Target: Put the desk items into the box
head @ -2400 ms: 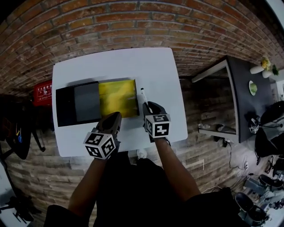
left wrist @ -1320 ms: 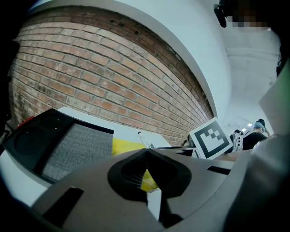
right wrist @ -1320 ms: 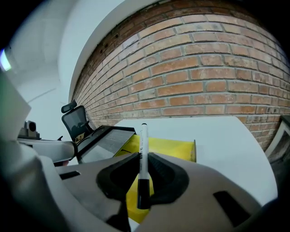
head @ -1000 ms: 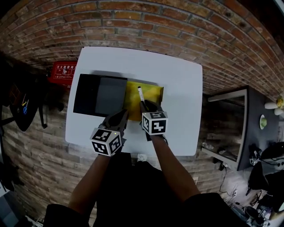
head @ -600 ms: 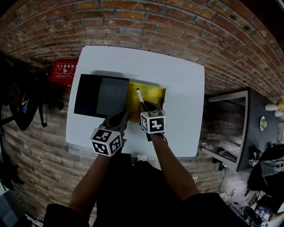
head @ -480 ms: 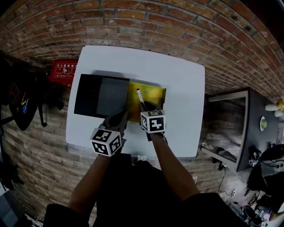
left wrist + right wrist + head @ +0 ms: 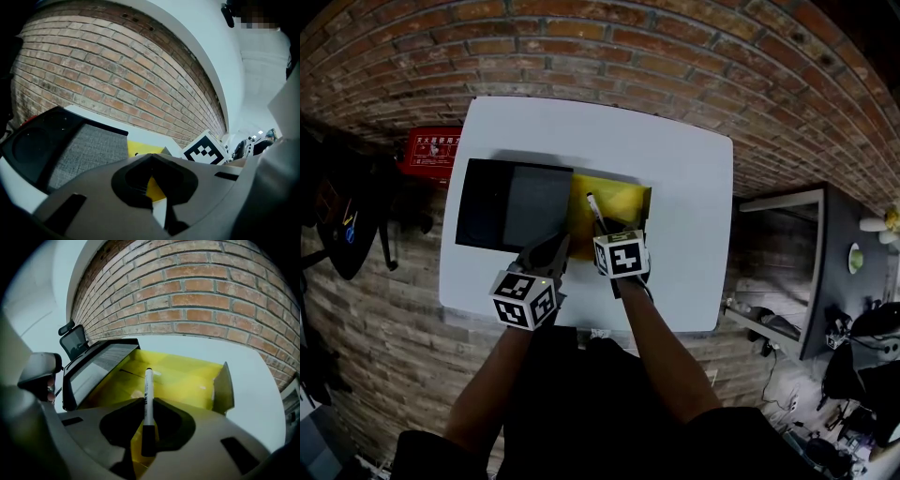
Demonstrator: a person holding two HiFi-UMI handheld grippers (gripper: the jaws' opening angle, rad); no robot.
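A yellow open box (image 7: 614,208) (image 7: 173,380) lies on the white table (image 7: 675,169), with its black and grey lid (image 7: 511,204) (image 7: 70,150) folded out to the left. My right gripper (image 7: 605,227) (image 7: 146,401) is shut on a white marker pen with a black cap (image 7: 593,206) (image 7: 148,394). The pen points forward over the box's near edge. My left gripper (image 7: 558,248) (image 7: 150,157) hangs at the near edge of the lid, jaws closed together with nothing between them.
A red case (image 7: 431,150) lies on the floor left of the table. A dark side desk (image 7: 825,272) with small items stands to the right. A brick floor surrounds the table.
The right gripper has carried the pen a little to the left and nearer, still over the yellow box. The left gripper has stayed in place.
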